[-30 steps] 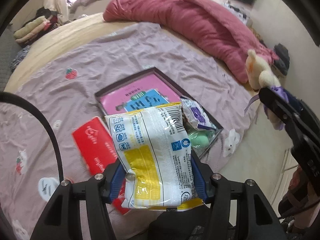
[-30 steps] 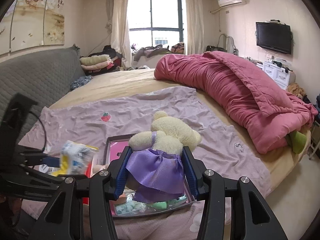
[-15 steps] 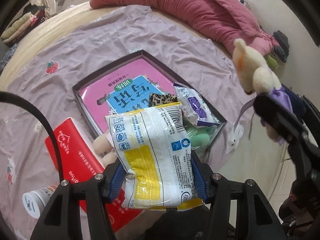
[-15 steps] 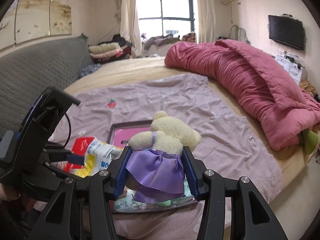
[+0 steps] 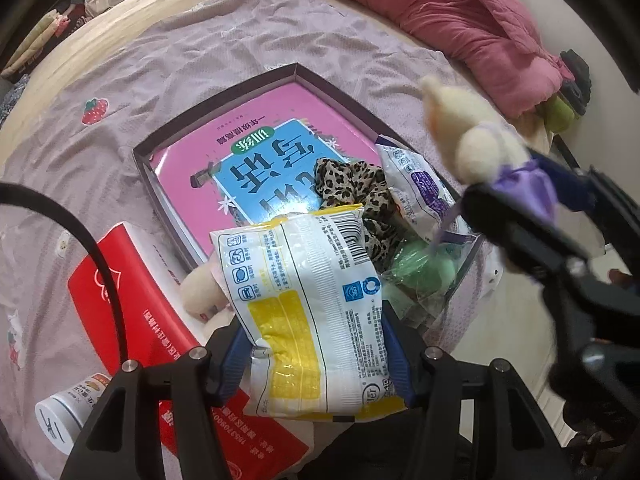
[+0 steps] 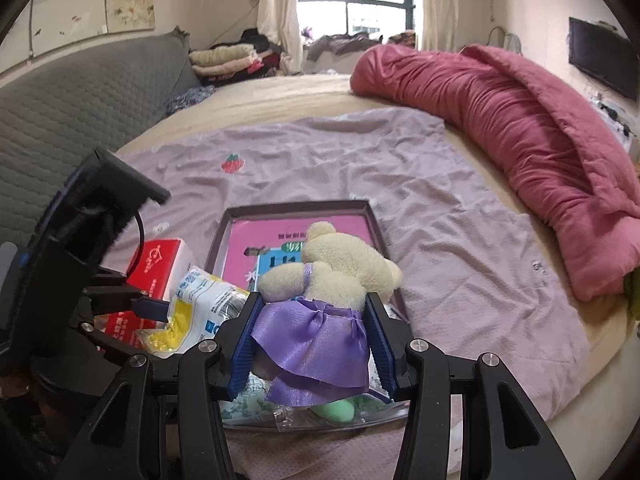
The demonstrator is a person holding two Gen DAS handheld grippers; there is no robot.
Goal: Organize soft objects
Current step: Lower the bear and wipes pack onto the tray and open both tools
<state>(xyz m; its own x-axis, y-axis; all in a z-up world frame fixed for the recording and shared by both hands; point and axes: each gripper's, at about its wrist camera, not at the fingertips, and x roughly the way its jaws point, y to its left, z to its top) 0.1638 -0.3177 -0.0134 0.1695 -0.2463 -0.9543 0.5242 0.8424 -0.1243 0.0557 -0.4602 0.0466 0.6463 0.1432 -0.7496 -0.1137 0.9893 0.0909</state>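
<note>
My left gripper (image 5: pixel 316 344) is shut on a white and yellow soft packet (image 5: pixel 304 296), held over the near corner of a dark shallow box (image 5: pixel 296 70). The box holds a pink and blue book (image 5: pixel 256 160), a leopard-print cloth (image 5: pixel 352 192), a purple-printed packet (image 5: pixel 416 184) and a green soft thing in clear wrap (image 5: pixel 424 268). My right gripper (image 6: pixel 312 340) is shut on a cream plush bear in a purple skirt (image 6: pixel 340 264), above the box's (image 6: pixel 296 206) near edge. The bear (image 5: pixel 480 148) also hangs at the right in the left wrist view. The packet (image 6: pixel 196 304) shows left of the bear.
A red tissue box (image 5: pixel 140 300) lies left of the box beside a white cup (image 5: pixel 64 416), and a cream plush piece (image 5: pixel 200 288) peeks out under the packet. A crimson quilt (image 6: pixel 520 120) is heaped along the bed's far right. The grey headboard (image 6: pixel 80 96) rises at left.
Both grippers have come down toward the box with their loads, so the box and its contents look larger. The bear has swung closer to the packet. Neither grip has altered.
</note>
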